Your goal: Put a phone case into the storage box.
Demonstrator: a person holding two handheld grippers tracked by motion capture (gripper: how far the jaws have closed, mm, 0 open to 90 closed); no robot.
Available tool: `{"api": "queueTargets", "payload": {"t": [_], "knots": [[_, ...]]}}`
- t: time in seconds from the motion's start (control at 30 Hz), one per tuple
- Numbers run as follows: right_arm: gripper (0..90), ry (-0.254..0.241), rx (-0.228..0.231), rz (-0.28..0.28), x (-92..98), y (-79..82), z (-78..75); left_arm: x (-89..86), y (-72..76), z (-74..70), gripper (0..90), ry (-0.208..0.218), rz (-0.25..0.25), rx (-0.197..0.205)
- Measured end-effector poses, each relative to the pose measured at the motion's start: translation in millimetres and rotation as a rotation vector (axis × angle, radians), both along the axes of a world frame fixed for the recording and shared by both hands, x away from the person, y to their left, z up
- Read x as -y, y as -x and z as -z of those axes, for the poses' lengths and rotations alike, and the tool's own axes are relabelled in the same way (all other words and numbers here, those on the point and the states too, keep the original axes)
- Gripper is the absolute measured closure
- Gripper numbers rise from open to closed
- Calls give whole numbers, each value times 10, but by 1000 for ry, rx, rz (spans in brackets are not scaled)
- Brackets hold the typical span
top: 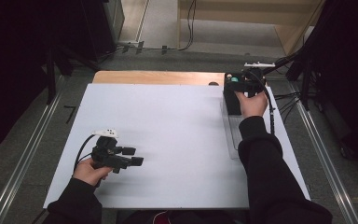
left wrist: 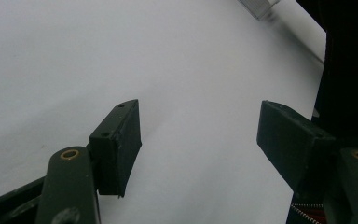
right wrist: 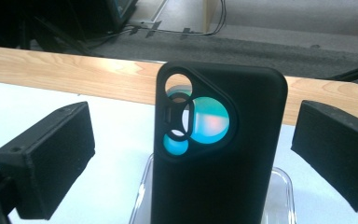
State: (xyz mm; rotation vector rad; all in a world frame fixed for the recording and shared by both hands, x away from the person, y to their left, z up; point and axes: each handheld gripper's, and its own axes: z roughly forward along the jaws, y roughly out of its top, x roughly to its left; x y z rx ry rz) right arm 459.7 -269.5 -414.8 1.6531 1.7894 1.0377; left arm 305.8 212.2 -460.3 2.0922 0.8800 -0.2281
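The black phone case [right wrist: 216,154] is standing up in a clear tray [top: 233,135] at the table's [top: 168,126] far right side. The right gripper [right wrist: 193,158] is sitting wide open around it, not touching. The left gripper [left wrist: 198,140] is resting open too, holding nothing.

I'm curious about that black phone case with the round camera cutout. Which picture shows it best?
The right gripper view: the black phone case stands upright, close, between open jaws. The high view shows it small, partly behind the hand. The left gripper view faces white table.
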Motion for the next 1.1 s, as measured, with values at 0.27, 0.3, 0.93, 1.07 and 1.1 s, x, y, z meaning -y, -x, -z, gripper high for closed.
{"api": "queueTargets", "payload": {"t": [0.27,0.3,0.93,1.07,1.1], "knots": [[0,-33,-18,-64,-25,116,-94,8,1,-3,311,1,1,2],[0,-39,-20,-69,-28,130,-102,11,3,-4,311,1,1,0],[0,-120,-75,-180,-108,429,-190,11,-7,-1,311,-3,-4,-3],[0,-121,-78,-213,-139,510,-187,13,-5,-2,311,-3,-5,-4],[0,-123,-77,-216,-145,524,-183,13,-5,-2,311,-2,-5,-4]]}}
